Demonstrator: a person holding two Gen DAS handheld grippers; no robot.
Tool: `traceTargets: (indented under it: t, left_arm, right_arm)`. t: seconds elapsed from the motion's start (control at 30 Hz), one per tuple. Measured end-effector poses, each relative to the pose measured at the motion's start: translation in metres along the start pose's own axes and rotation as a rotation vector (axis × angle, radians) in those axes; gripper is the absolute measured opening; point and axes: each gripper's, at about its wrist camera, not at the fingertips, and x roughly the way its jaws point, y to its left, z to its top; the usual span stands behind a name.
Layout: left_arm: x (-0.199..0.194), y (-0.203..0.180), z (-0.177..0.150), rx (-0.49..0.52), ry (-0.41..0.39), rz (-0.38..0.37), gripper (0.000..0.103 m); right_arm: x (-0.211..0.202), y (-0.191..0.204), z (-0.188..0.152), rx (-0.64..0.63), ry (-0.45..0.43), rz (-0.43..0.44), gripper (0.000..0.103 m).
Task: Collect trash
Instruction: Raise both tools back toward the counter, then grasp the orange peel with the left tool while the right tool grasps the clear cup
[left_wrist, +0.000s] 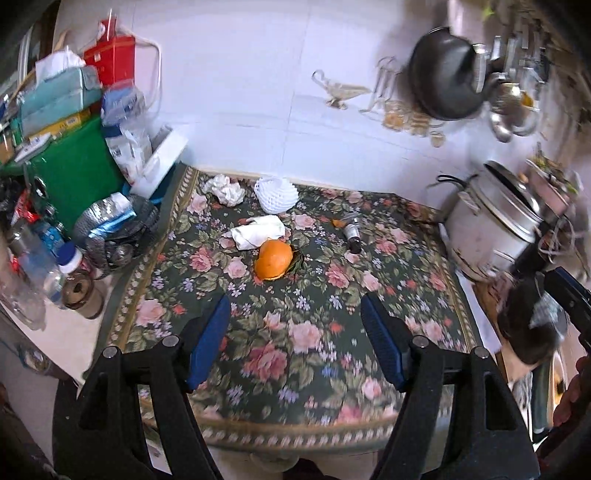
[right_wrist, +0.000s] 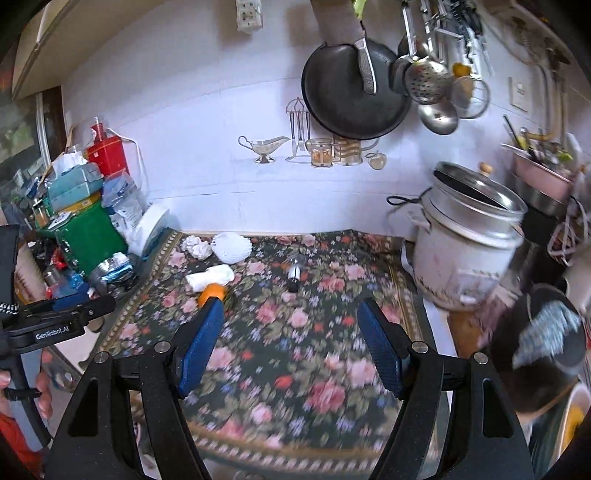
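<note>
While both our grippers, left gripper (left_wrist: 295, 314) and right gripper (right_wrist: 291, 321), hover with jaws wide and empty, nothing looks collected: orange peel (left_wrist: 273, 260), tissues (left_wrist: 258, 230) and foam net (left_wrist: 276, 194) remain on the surface (left_wrist: 314, 332).

Bright, even light, soft shadows; heavy fisheye bending with dark corners, motion blur smearing the right side.
</note>
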Motion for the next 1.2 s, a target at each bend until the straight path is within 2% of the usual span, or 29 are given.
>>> traceTargets:
  t: [0.3, 0.4, 0.57, 0.7, 0.97, 1.2]
  left_arm:
    - [0.117, 0.001, 0.022, -0.011, 0.175, 0.048, 0.072]
    - [0.155, 0.004, 0.027, -0.006, 0.215, 0.050, 0.072]
    - [0.220, 0.006, 0.038, 0.063, 0.271, 0.029, 0.072]
    - [0.265, 0.017, 0.042, 0.093, 0.336, 0.052, 0.072]
    - [0.294, 0.050, 0.045, 0.006, 0.367, -0.051, 0.072]
    - [0.310, 0.047, 0.044, 0.005, 0.377, -0.111, 0.069]
  right_arm:
    - [0.086, -0.027, 0.009, 0.057, 0.126, 0.056, 0.072]
    - [0.106, -0.032, 0.008, 0.078, 0.162, 0.040, 0.072]
    - [0.141, -0.035, 0.004, 0.127, 0.223, -0.028, 0.072]
    - [0.176, -0.033, 0.007, 0.169, 0.276, -0.055, 0.072]
    - [0.269, -0.030, 0.017, 0.191, 0.356, -0.030, 0.071]
    - [0.343, -0.024, 0.017, 0.192, 0.431, 0.011, 0.055]
